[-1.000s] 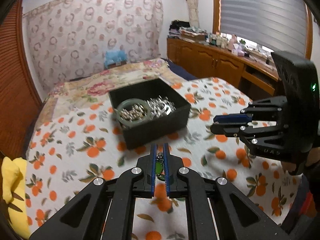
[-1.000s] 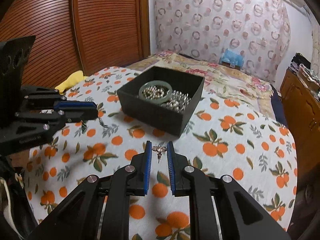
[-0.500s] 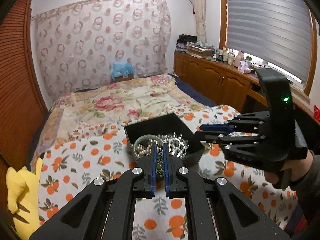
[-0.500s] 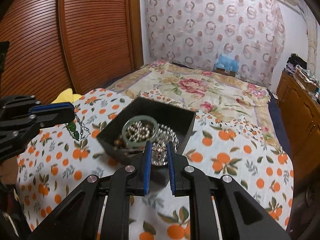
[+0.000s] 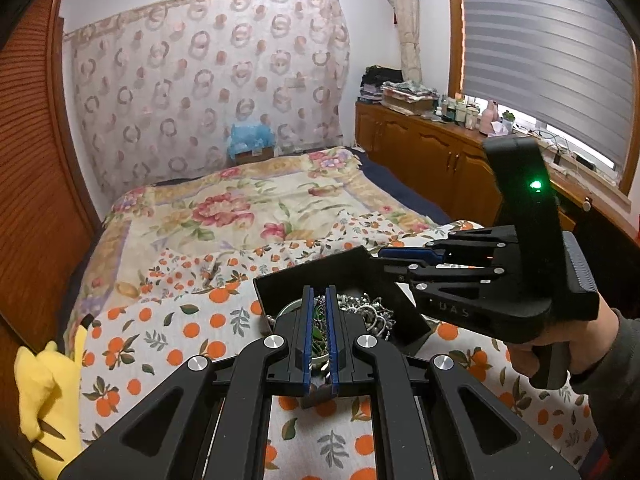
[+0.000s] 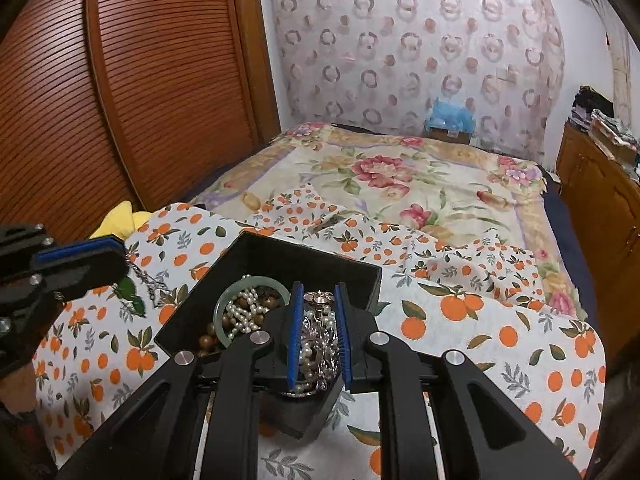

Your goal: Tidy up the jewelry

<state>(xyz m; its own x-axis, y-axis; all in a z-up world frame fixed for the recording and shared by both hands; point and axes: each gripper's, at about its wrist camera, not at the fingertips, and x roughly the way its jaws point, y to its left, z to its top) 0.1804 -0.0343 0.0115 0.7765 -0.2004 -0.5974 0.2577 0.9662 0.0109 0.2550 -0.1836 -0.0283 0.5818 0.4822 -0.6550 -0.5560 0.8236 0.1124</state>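
Drop-off step: left gripper [image 5: 320,322] pinches a green-stone necklace [image 6: 130,290], right gripper [image 6: 319,334] narrowly grips a small earring [image 6: 318,299], both above the black box [image 6: 304,258]. Next: release inside its walls.

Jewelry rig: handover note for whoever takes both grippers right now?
Left gripper: shut on a green-stone necklace whose chain dangles from the tips, held beside the black box.
Right gripper: shut on a small gold-toned piece, poised over the box.
Box sits on the orange-print cloth; inside are a jade bangle, pearl strands, brown beads and silver pieces.
Done: most jewelry already boxed, last two pieces picked up.
Left: release both pieces into the box.
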